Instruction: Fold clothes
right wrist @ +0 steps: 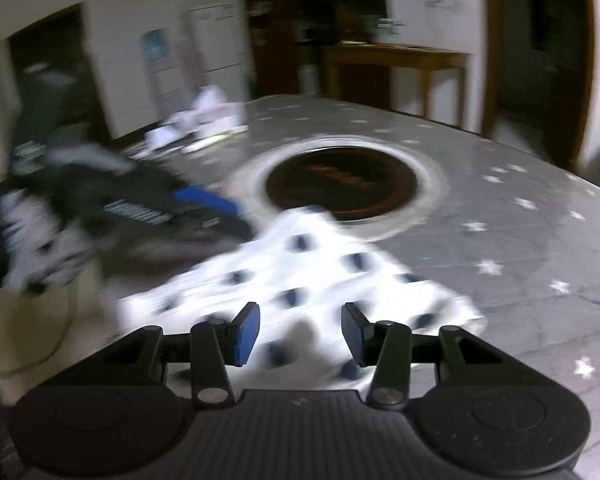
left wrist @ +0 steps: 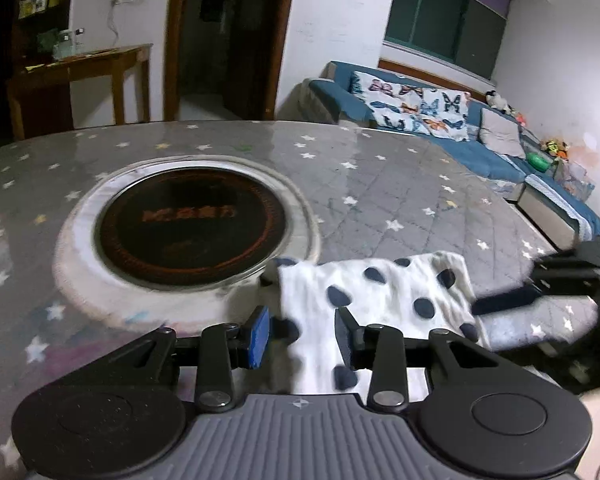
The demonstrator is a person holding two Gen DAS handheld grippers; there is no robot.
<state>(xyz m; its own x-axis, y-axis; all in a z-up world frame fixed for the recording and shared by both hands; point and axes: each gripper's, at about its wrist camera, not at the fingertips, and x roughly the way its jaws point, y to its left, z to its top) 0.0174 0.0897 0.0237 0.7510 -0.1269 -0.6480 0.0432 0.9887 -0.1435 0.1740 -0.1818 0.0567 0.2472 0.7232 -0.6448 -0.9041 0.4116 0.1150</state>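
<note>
I see bare starred table (left wrist: 400, 184) running far left, round burner (left wrist: 192, 228) mid-table | left gripper (left wrist: 302, 336) spread, hovering above polka-dot cloth (left wrist: 384, 296), nothing pinched | cloth at table's near edge just right of the burner | right gripper (right wrist: 300, 330) spread over cloth, clear tabletop further right

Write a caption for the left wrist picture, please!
Open left gripper over a spotted white cloth on the starry table.

Soft spotted cloth (left wrist: 380, 292); glossy starred table cover (left wrist: 380, 184).
</note>
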